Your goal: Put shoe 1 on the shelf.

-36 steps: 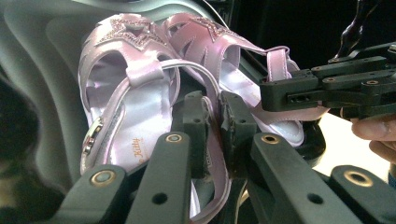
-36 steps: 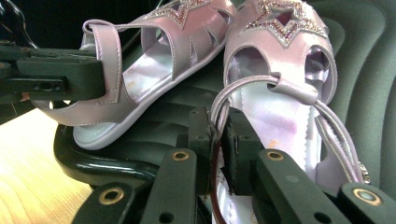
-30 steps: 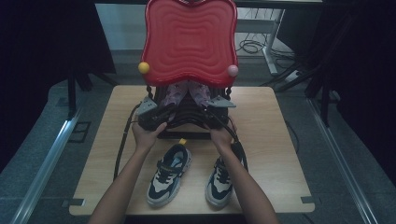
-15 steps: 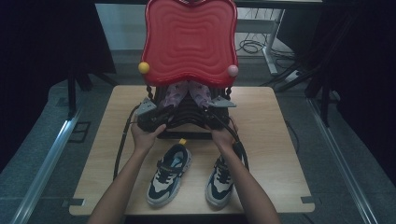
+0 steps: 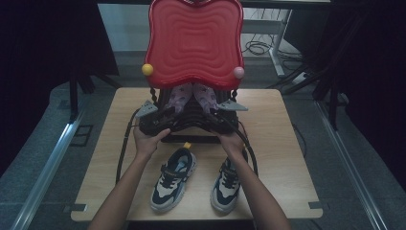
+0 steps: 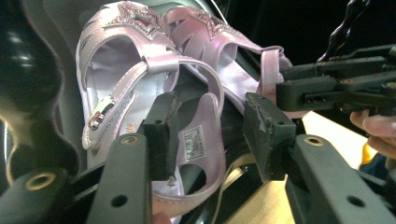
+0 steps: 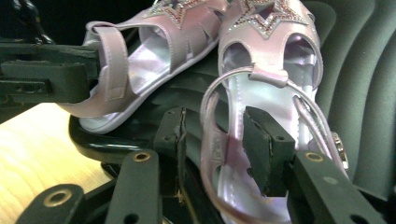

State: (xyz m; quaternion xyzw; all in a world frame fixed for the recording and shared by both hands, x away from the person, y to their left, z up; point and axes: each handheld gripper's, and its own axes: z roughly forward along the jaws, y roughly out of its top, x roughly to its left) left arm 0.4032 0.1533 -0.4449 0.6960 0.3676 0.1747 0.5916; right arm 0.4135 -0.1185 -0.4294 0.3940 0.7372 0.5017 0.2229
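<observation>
Two pink star-trimmed sandals lie side by side on the sloping black ribbed shelf of a rack under a red wavy panel, toes up the slope and heels down toward the grippers, so each long axis runs away from the jaws.

In the left gripper view the left gripper has its jaws apart, having just been opening. The heel strap of the left sandal loops between the two black pads without being pressed; a pad stands on each side of it. A small white label inside that heel strap carries print too fine to read.

In the right gripper view the right gripper also stands open after just opening. The right sandal has its heel loop in the gap between the pads, close to the right-hand pad; whether it touches cannot be told.

Nearer than both grippers, a pair of dark-and-white sneakers rests on the wooden table.
</observation>
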